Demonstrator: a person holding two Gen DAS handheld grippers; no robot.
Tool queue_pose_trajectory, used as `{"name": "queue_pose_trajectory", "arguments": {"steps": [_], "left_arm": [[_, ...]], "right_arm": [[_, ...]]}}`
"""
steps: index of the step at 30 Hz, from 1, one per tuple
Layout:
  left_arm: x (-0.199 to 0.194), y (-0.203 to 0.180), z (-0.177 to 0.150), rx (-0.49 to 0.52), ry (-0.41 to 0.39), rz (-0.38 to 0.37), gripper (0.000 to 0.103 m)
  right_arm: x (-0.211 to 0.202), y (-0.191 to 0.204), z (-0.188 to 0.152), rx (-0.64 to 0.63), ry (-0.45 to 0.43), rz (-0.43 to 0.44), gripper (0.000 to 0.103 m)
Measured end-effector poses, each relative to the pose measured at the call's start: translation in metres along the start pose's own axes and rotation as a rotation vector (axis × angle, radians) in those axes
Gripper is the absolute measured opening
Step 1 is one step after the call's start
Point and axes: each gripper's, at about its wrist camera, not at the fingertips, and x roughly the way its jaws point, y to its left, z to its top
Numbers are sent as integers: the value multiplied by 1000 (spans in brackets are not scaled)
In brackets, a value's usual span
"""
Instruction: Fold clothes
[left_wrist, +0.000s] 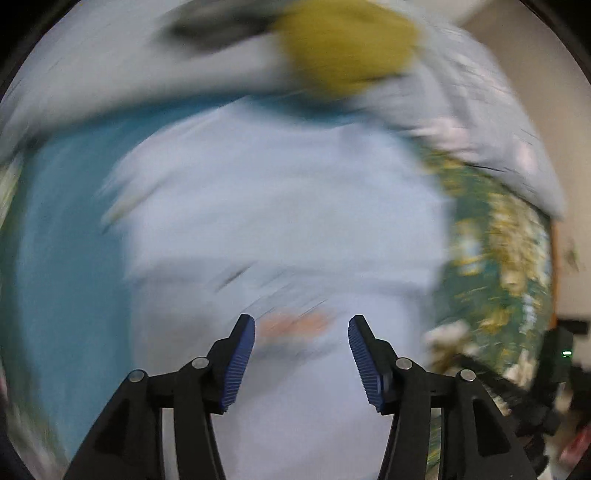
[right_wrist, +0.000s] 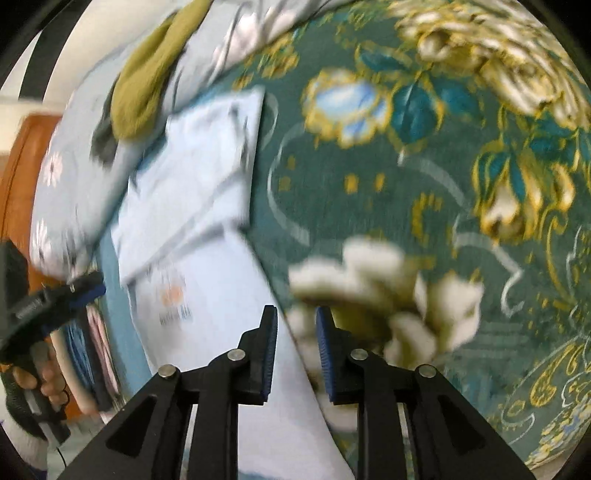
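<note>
A pale blue garment (left_wrist: 280, 206) with a small orange print lies partly folded on the bed; it also shows in the right wrist view (right_wrist: 207, 236). My left gripper (left_wrist: 301, 328) is open and empty, just above the garment near the orange print. My right gripper (right_wrist: 295, 321) is open with a narrow gap, over the garment's right edge, nothing between the pads. The left gripper and the hand holding it also show in the right wrist view (right_wrist: 79, 286) at the left. Both views are motion-blurred.
The bed has a green floral cover (right_wrist: 424, 177) and a teal sheet (left_wrist: 66, 236). A pile of clothes with an olive-yellow item (left_wrist: 343, 44) lies beyond the garment. A wooden bed frame (right_wrist: 22, 162) is at the left.
</note>
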Motion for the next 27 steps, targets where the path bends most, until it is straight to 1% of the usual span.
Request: {"name": "queue_pose_trajectory", "arguments": {"steps": [2, 3, 6, 8, 12, 17, 20, 23, 24, 26, 27], "left_arm": [[0, 50, -33, -101, 17, 42, 57], [1, 68, -49, -135, 21, 53, 57], [12, 104, -92, -179, 42, 72, 57], [20, 116, -114, -183, 46, 49, 57], [42, 127, -153, -152, 51, -25, 57], [59, 131, -193, -79, 44, -89, 57], [58, 133, -208, -46, 26, -130, 57], [57, 134, -217, -18, 41, -167, 55], [57, 134, -220, -6, 47, -173, 53], [56, 135, -226, 11, 59, -182, 42], [56, 137, -228, 5, 67, -184, 32]], "right_arm": [[8, 0, -19, -41, 56, -4, 23], [12, 0, -28, -55, 76, -4, 23], [23, -5, -58, -74, 118, -17, 25], [29, -11, -79, -67, 128, -34, 26], [34, -23, -118, -38, 107, -40, 26], [34, -32, -158, -25, 58, -21, 26], [35, -37, -174, -23, 57, -26, 26], [34, -43, -186, 21, 24, 3, 26], [33, -46, -188, 42, 11, 14, 26], [34, -48, -189, 94, -10, 33, 26], [33, -49, -189, 119, -16, 40, 25]]}}
